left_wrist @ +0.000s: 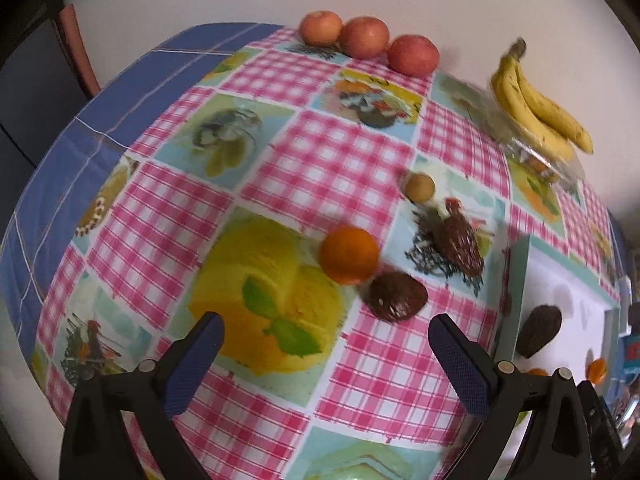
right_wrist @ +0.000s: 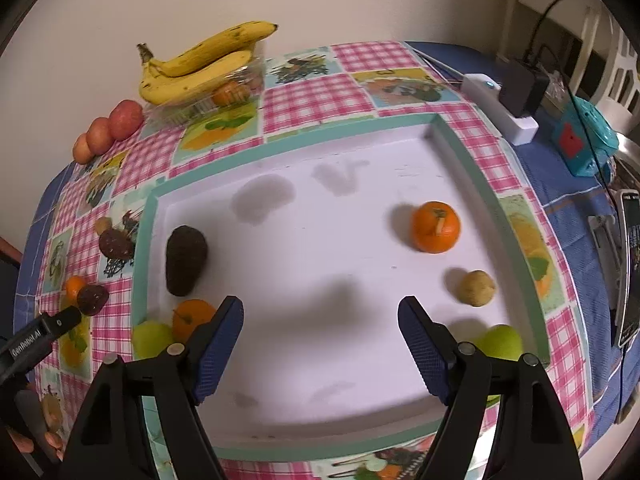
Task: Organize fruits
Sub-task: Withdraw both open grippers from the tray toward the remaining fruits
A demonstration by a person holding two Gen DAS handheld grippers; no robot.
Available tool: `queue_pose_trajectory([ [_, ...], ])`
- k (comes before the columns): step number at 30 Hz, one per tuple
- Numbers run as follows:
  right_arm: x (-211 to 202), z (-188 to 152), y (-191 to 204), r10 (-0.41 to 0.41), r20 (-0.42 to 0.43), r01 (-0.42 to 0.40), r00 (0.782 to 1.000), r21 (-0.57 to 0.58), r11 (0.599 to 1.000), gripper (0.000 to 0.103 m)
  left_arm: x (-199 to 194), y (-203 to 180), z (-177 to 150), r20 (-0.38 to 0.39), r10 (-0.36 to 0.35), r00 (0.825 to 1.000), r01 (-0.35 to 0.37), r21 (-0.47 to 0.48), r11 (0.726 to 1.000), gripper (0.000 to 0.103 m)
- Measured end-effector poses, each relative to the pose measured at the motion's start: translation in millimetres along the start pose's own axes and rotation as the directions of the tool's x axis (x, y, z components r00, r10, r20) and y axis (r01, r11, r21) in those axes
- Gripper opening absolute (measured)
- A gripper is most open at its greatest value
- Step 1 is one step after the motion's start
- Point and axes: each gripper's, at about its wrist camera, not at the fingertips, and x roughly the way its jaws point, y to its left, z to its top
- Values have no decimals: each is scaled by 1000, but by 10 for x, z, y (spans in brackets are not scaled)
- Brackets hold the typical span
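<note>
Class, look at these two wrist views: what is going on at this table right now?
A person is sorting fruit into a white tray with a handheld gripper in each hand. Both the left gripper and the right gripper are open and empty. The tray already holds an orange, a dark brown fruit and a few others. The left gripper faces a loose orange and a dark fruit on the tablecloth. Three apples and bananas sit by the wall.
</note>
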Motion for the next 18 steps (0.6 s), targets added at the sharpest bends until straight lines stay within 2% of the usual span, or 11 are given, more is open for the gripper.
queue_pose_trajectory([
  [4, -19, 6, 166, -11, 20, 11, 1000, -38, 999, 82, -97, 148, 105, 48, -2, 999, 4, -32, 999, 103],
  [5, -29, 13, 200, -8, 26, 9, 1000, -43, 999, 86, -115, 188, 129, 61, -6, 998, 9, -37, 999, 103],
  [6, -45, 22, 241, -1, 35, 3, 999, -46, 999, 96, -140, 229, 154, 78, -14, 997, 17, -41, 999, 103],
  [7, -71, 29, 286, 12, 51, -9, 999, -49, 999, 99, -153, 260, 176, 91, -19, 996, 23, -42, 999, 103],
  [15, -123, 50, 535, 25, 75, -21, 997, -56, 998, 99, -292, 428, 331, 177, -33, 984, 36, -14, 999, 103],
  [18, -118, 55, 598, 76, 64, -74, 995, -41, 996, 99, -236, 388, 422, 209, -55, 976, 56, -1, 998, 103],
])
